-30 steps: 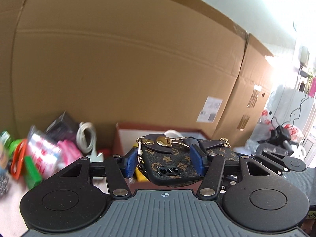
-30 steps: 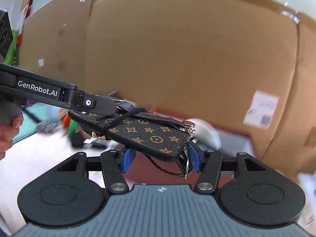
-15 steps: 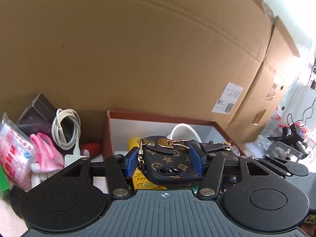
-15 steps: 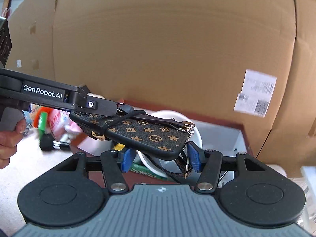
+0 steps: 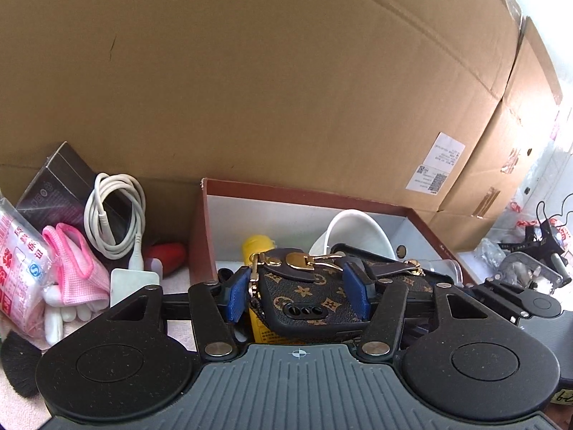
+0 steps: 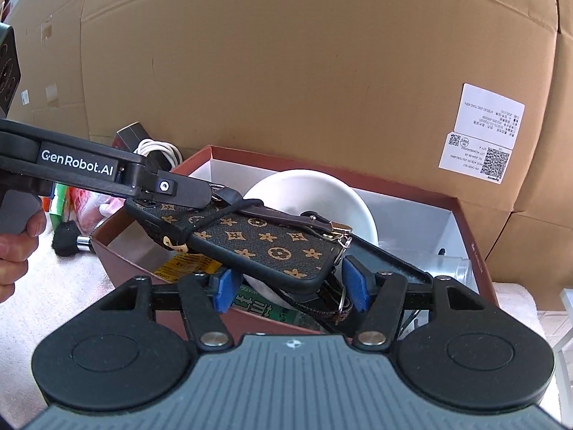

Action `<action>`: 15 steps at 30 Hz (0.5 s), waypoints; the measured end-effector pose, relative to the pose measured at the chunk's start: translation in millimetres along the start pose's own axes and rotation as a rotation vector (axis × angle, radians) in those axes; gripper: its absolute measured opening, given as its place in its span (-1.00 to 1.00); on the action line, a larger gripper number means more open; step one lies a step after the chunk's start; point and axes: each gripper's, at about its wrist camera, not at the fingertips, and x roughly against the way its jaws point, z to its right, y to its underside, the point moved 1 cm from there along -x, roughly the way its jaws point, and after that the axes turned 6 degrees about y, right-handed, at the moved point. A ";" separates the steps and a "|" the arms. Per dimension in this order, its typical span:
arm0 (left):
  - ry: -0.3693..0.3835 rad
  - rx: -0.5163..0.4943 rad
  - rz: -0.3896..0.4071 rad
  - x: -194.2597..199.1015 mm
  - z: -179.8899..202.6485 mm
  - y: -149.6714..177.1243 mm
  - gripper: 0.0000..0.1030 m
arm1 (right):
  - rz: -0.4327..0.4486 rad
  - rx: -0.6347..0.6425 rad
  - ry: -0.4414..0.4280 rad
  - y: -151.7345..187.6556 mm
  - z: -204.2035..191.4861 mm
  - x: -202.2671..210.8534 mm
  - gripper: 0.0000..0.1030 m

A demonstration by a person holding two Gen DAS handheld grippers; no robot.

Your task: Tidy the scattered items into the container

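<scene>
A brown monogram phone case [image 5: 308,297] with a strap and gold clasp hangs over the open red-brown box [image 5: 308,193]. My left gripper [image 5: 299,295] is shut on one end of the case. My right gripper [image 6: 290,290] has its jaws around the other end of the case [image 6: 265,240], with a gap at the left pad, so its grip is unclear. The box [image 6: 465,222] holds a white bowl [image 6: 322,193], a yellow bottle [image 5: 256,247] and printed packets.
Left of the box lie a white cable [image 5: 114,215], a dark carton [image 5: 53,186], a pink cloth [image 5: 75,261], a red item [image 5: 166,252] and a black brush [image 6: 68,238]. Big cardboard boxes [image 5: 286,89] stand close behind.
Both grippers have carried the phone case to the right and lower, from beside the scattered items to above the box's inside.
</scene>
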 end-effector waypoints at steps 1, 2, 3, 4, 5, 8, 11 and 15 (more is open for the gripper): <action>-0.003 -0.009 0.006 1.5 1.1 1.0 0.54 | 0.002 0.007 0.003 -0.4 0.3 0.1 0.49; 0.006 -0.019 0.014 3.9 2.7 1.7 0.63 | 0.007 0.015 0.008 -1.1 0.7 0.8 0.68; 0.010 -0.026 0.021 6.4 4.4 2.2 0.71 | 0.014 0.027 0.011 -1.3 0.8 3.5 0.75; 0.008 -0.034 0.029 9.2 6.6 1.9 0.75 | 0.023 0.041 0.013 -1.6 0.9 6.9 0.82; -0.001 -0.041 0.036 11.2 8.6 1.1 0.77 | 0.027 0.057 0.013 -2.0 1.0 9.9 0.83; -0.015 -0.040 0.046 15.6 10.0 0.2 0.77 | 0.033 0.089 0.047 -2.4 2.5 15.2 0.83; -0.012 -0.022 0.054 20.0 7.5 -0.3 0.77 | 0.026 0.096 0.052 -2.2 8.4 18.6 0.86; -0.010 -0.013 0.052 24.9 5.2 -0.3 0.77 | 0.020 0.089 0.096 -0.4 16.9 28.9 0.86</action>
